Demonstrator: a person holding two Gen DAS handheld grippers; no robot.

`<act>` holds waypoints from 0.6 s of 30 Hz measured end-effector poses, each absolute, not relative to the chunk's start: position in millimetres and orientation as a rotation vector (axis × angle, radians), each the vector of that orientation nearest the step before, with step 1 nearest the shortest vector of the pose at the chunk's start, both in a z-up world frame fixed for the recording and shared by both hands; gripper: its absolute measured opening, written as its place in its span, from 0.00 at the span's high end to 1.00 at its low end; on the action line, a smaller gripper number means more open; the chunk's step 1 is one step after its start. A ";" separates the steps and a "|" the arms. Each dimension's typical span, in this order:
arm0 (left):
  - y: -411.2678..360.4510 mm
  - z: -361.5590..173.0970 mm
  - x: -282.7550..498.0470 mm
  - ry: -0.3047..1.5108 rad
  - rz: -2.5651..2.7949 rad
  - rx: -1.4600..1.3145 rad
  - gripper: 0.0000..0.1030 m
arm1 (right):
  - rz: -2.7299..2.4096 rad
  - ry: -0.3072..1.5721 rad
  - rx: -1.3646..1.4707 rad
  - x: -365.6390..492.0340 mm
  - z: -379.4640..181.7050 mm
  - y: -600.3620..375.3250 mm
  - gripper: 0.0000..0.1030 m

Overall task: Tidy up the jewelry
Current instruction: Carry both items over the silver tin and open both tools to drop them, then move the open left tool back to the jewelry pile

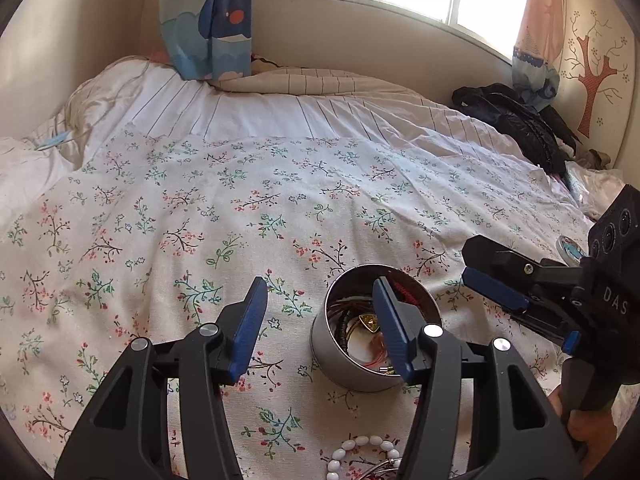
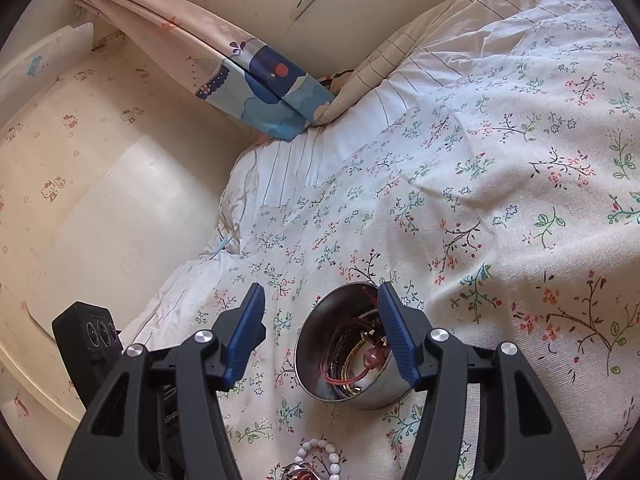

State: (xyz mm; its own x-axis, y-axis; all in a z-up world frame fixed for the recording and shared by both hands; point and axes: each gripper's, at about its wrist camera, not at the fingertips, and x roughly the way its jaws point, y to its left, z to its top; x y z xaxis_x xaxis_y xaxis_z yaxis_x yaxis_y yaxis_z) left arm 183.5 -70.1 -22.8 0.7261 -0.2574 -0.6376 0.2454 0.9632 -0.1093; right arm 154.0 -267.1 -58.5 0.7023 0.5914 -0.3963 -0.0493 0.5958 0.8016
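Note:
A round silver tin (image 1: 344,372) stands open on the flowered bedspread (image 1: 200,208), filled with tangled jewelry (image 1: 369,322): cords, dark beads, a gold pendant. My left gripper (image 1: 320,282) is open with only bedspread between its fingers; its right finger overlaps the tin. My right gripper (image 1: 470,260) comes in from the right, open and just right of the tin. In the right wrist view the right gripper (image 2: 320,288) is open and holds nothing. The tin (image 2: 384,396) sits by its right finger, with red cord and a pink bead (image 2: 368,358) inside. A white bead bracelet (image 1: 360,450) (image 2: 320,454) lies loose in front of the tin.
A round painted lid (image 1: 568,246) lies behind the right gripper, half hidden. A black jacket (image 1: 520,124) is heaped at the far right by the headboard (image 1: 596,68). A striped duvet (image 1: 260,108) and curtains (image 1: 208,20) lie beyond; a wall (image 2: 100,200) bounds the bed.

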 end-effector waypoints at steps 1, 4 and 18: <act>-70.7 -22.5 183.1 0.704 -0.275 -0.014 0.49 | 0.409 0.709 0.861 153.9 -58.7 -267.3 0.44; -71.2 -21.7 182.7 0.701 -0.270 -0.007 0.48 | 0.403 0.711 0.861 153.8 -59.2 -268.1 0.41; -68.7 -24.6 182.7 0.715 -0.262 0.002 0.46 | 0.379 0.720 0.865 153.1 -62.3 -271.0 0.36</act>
